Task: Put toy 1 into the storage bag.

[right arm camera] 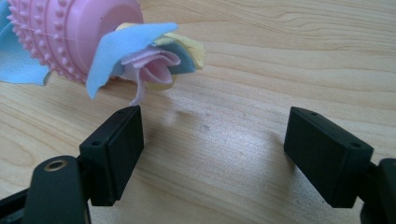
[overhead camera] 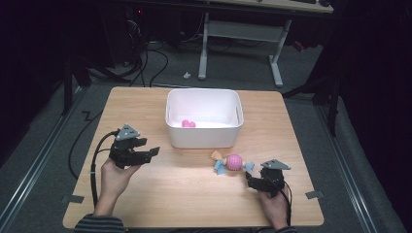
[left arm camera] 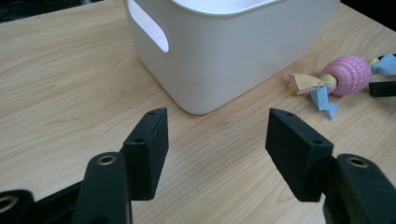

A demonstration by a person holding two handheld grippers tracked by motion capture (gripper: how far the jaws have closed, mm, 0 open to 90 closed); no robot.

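A pink knobbly ball toy [overhead camera: 233, 162] with blue, yellow and pink fabric strips lies on the wooden table [overhead camera: 194, 194] in front of the white bin [overhead camera: 204, 138]. A small pink item [overhead camera: 188, 124] rests inside the bin. My left gripper [overhead camera: 151, 152] is held at the table's left, open and empty, aimed toward the bin [left arm camera: 224, 51] and the toy [left arm camera: 345, 74]. My right gripper [overhead camera: 248, 177] sits low on the table just right of the toy, open, with bare wood between its jaws. The toy's fabric tail [right arm camera: 149, 60] lies just ahead of its left jaw.
The bin has a cut-out handle [left arm camera: 147, 25] in its side wall. Beyond the table's far edge stand a white desk frame [overhead camera: 243, 34] and cables [overhead camera: 150, 58] on a dark floor. The table's near edge lies by the person's sleeves.
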